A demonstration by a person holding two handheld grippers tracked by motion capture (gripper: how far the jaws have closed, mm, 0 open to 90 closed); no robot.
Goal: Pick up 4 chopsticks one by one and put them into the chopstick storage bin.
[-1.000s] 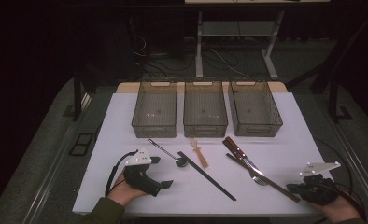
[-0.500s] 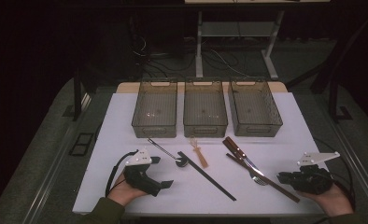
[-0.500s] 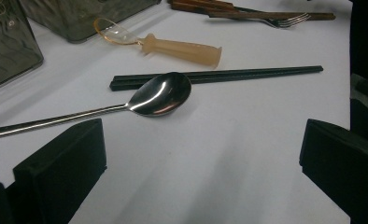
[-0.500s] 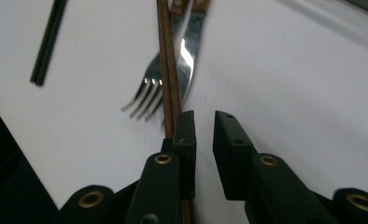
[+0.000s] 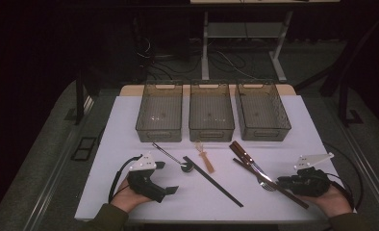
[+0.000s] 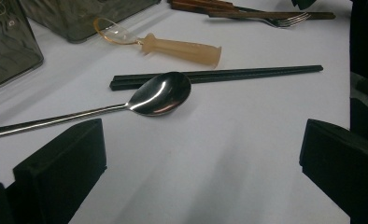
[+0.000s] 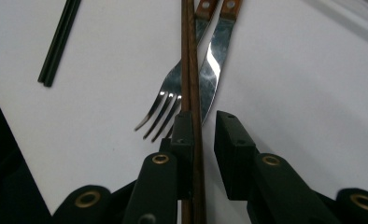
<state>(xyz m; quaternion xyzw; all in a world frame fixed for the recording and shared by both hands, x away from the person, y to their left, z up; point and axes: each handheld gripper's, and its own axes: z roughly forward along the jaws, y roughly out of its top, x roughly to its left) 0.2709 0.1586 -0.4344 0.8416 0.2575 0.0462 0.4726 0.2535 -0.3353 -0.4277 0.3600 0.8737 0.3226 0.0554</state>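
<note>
Left gripper (image 5: 170, 189): rests on the white table (image 5: 130, 125) at the near left, held in the person's left hand (image 5: 130, 195). Jaws released and spread wide; bare table surface lies between them in the left gripper view. Nothing held, nothing touched.

Steel spoon (image 6: 159, 93): lies just ahead of the left gripper, bowl resting against the black chopsticks (image 6: 247, 73), handle running off to the left.

Black chopsticks: a pair lying side by side and flat on the table, between the spoon and the fork.

Amber plastic utensil (image 6: 173, 45): lies beyond the black chopsticks, near the middle bin (image 5: 211, 111).

Bins: three clear bins in a row at the far side of the table; left bin (image 5: 159, 111), middle bin, right bin (image 5: 262, 110).

Brown wooden chopsticks (image 7: 190, 70): a pair lying flat at the near right, crossing over the fork (image 7: 166, 105) and beside the knife (image 7: 215, 60). Their near end runs between the right gripper's jaws.

Right gripper (image 7: 204, 122): held in the right hand (image 5: 329, 199) at the near right edge. Jaws have just been opening and now stand narrowly parted. The chopsticks lie against the left jaw; a clear gap remains to the right jaw. Not clamped.

Fork and knife: wooden-handled, lying together under and beside the brown chopsticks, fork tines pointing toward the right gripper.
</note>
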